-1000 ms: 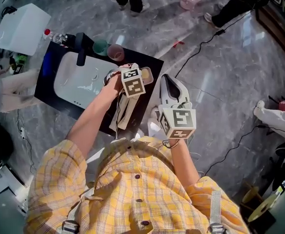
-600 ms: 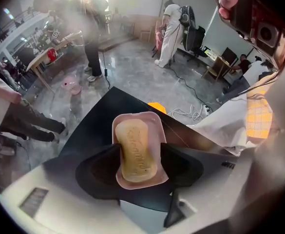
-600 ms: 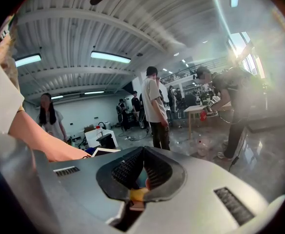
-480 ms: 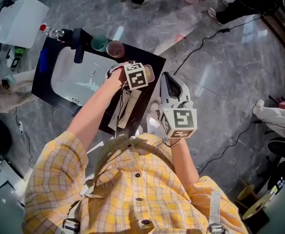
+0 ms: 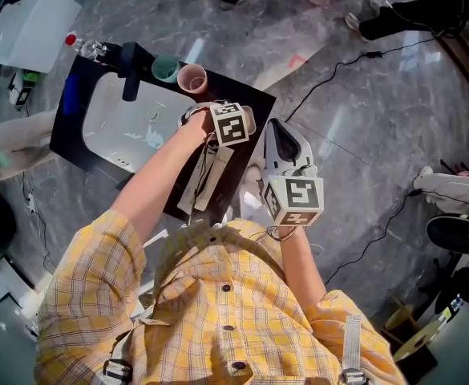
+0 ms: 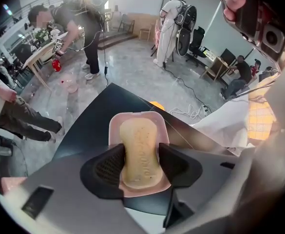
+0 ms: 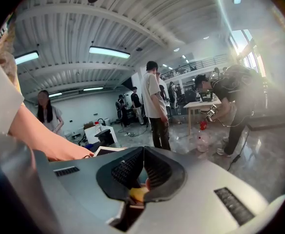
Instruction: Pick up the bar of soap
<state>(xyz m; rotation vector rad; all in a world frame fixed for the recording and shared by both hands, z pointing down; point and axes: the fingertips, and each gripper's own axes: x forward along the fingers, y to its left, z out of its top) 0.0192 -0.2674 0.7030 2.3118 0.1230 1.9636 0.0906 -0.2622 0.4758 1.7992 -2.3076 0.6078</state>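
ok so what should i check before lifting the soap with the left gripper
1. Soap between the jaws: ok. The bar of soap sits between the left gripper's jaws at its narrow waist.
2. Grip made: ok. Both pads look pressed against the soap's sides.
3. Soap clear of the dish: not ok. It lies flat in the pink soap dish on the black counter.
4. Dish stays down on the lift: cannot tell whether the soap sticks to it.
5. Other gripper out of the way: ok. The right gripper has its jaws together and is held off to the side of the counter.
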